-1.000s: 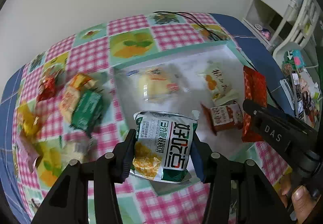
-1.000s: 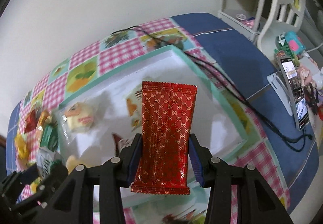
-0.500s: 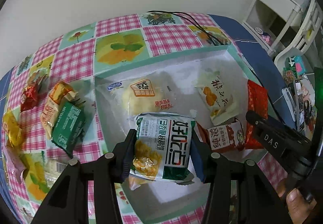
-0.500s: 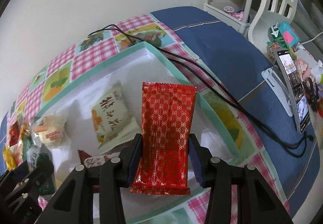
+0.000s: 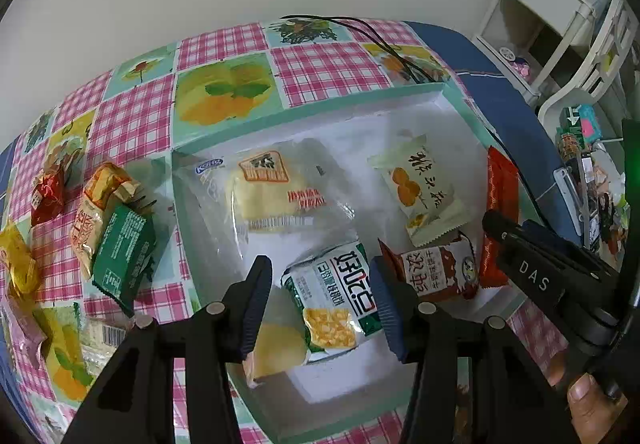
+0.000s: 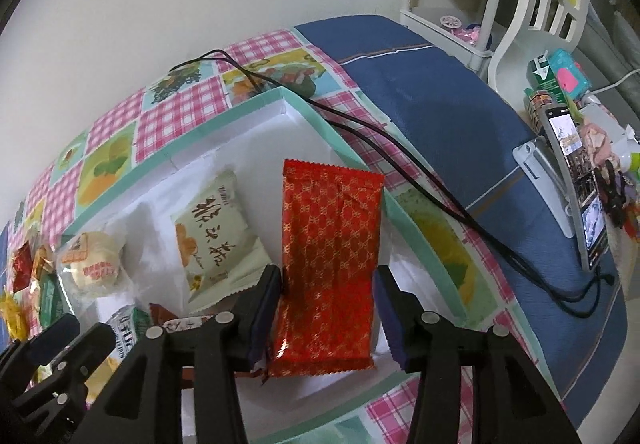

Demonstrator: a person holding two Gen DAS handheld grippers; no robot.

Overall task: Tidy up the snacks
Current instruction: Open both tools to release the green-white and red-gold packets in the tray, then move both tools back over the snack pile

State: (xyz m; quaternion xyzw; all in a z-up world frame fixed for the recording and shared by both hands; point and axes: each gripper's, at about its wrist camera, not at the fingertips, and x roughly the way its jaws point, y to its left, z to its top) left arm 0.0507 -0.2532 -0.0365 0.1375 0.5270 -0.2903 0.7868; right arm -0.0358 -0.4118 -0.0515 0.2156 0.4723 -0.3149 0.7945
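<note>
My left gripper [image 5: 320, 304] hangs over the near end of the white tray [image 5: 304, 112], whose rim is mint green, with the green-and-white snack bag [image 5: 340, 300] between its jaws; the right pad seems to touch the bag's edge while a gap shows at the left pad, so I read it as let go, lying on the tray floor and partly over a pale yellow bun [image 5: 276, 348]. My right gripper [image 6: 326, 310] is spreading its jaws around the red gold-patterned packet [image 6: 330, 260], which stands tilted inside the tray's right side, its top leaning against the rim; a gap shows at the right pad. Already lying in the tray are a clear-wrapped cake [image 5: 272, 192], a cream packet with orange fruit [image 5: 420, 192] and a brown-and-white packet [image 5: 436, 272]. Left of the tray, on the checked cloth [image 5: 320, 64] of the worktop, loose snacks wait: a dark green packet [image 5: 124, 256], an orange one [image 5: 96, 212], a small red one [image 5: 48, 196] and a yellow one [image 5: 16, 260]. A black cable [image 6: 400, 148] runs past the tray's far corner.
</note>
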